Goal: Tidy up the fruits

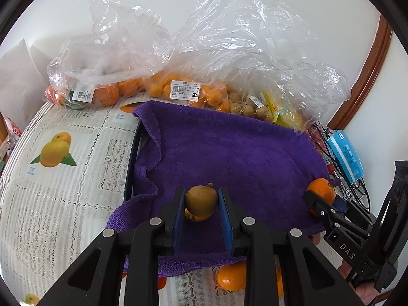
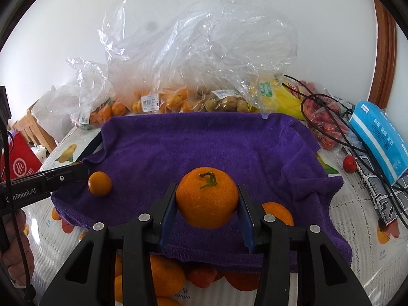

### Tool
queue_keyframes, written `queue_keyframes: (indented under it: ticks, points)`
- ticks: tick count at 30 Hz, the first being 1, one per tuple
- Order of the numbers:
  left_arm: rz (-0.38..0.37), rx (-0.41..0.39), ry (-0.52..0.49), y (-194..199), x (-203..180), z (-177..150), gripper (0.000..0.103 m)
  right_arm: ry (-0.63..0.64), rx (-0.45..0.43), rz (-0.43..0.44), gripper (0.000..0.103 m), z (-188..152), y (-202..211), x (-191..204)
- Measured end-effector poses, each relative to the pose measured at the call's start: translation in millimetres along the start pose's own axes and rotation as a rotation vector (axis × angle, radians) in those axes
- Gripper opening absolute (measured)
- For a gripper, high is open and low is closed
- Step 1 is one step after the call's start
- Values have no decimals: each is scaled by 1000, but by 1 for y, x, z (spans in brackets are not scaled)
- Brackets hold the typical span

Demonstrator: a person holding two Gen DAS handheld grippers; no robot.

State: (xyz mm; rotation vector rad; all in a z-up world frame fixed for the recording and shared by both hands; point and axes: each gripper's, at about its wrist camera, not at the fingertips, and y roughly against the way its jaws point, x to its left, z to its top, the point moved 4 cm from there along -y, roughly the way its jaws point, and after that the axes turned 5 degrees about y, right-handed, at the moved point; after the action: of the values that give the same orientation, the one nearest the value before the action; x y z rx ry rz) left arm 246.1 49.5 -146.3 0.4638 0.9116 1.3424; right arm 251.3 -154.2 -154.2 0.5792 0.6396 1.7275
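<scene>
The left gripper (image 1: 201, 204) was clenched on a small brownish-green round fruit (image 1: 201, 200), its blue pads pressing both sides, holding it above the purple towel (image 1: 229, 148). A small orange fruit (image 1: 196, 216) lay on the towel directly beneath it, mostly hidden. The right gripper (image 2: 207, 201) was closed around a mandarin (image 2: 207, 200) with a green stem on top, also over the purple towel (image 2: 204, 142). From the right wrist view, a little orange kumquat (image 2: 99, 183) sat on the towel near the tip of the other tool, whose side read "Robot.AI" with the first letters hidden. In the left wrist view the right tool's body showed the letters "DAS".

Behind the towel stood clear plastic bags (image 1: 229, 51) of fruit: mandarins at the left, kumquats in the middle with a white price label (image 1: 185, 89) showing a barcode and "7.26", and pale brown round fruit to the right. A tablecloth (image 1: 63, 178) printed with mangoes carried the word "mango" under Chinese characters. A blue tissue pack (image 2: 380, 137) with white Chinese writing lay at the right, beside black cables (image 2: 331, 132) and a small red tomato (image 2: 349, 163). More oranges (image 2: 165, 275) lay at the near edge of the towel. A red bag (image 2: 19, 163) with a white round logo stood at the far left.
</scene>
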Motion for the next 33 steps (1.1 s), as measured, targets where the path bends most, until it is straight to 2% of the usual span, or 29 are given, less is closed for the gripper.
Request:
queue_keyframes:
  ticks: [15,20,33]
  points:
    - [11,16,-6,-6,-2,-2,25,26,60,-15,44,-7,-12,3]
    - [-35,57,28,-10,-1,-3,25,17,75,-17,44,-8,-15,1]
    - [-20,56,2,-11,-5,-4,25,37,90,-35,45,-10,-18,2]
